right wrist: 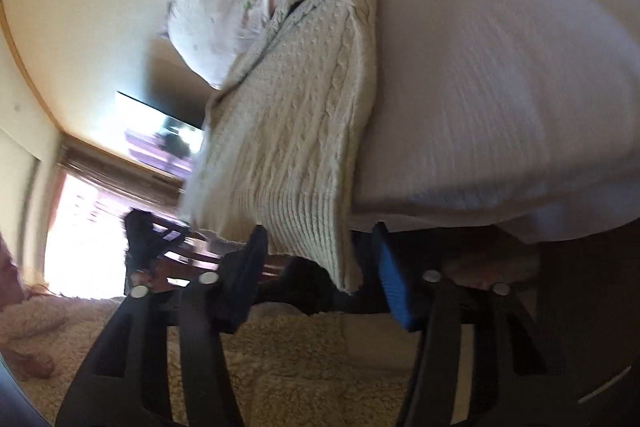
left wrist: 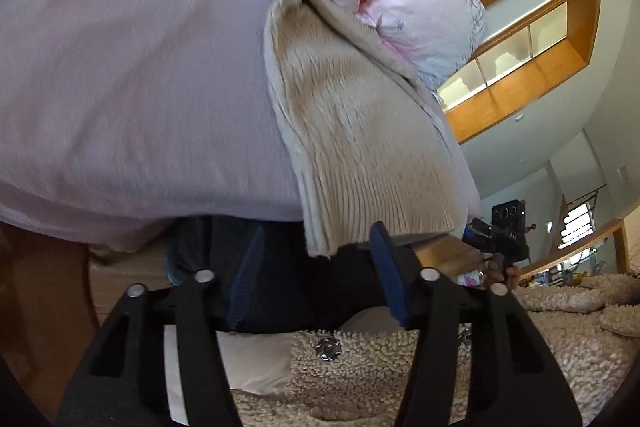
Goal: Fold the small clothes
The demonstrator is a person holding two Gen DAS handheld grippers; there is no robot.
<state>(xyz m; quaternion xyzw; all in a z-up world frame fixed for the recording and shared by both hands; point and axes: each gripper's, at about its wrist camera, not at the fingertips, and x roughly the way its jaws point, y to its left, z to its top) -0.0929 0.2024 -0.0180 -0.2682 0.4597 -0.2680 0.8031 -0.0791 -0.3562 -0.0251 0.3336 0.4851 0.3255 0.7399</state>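
With the cream knit sweater (left wrist: 352, 131) lying along the bed (left wrist: 132, 75) edge, hem overhanging, the left gripper (left wrist: 320, 267) and right gripper (right wrist: 320, 267) are hovering spread below it, and should be pinching opposite hem corners evenly, I'd judge.

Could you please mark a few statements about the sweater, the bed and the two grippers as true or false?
1. A cream knit sweater lies on the bed, its hem hanging over the near edge. True.
2. The right gripper is clamped shut on the hem. False: its fingers stand apart with the hem between them.
3. The left gripper is open. True.
4. The sweater is dark blue. False: it is cream.
5. A floral pillow sits at the sweater's far end. True.
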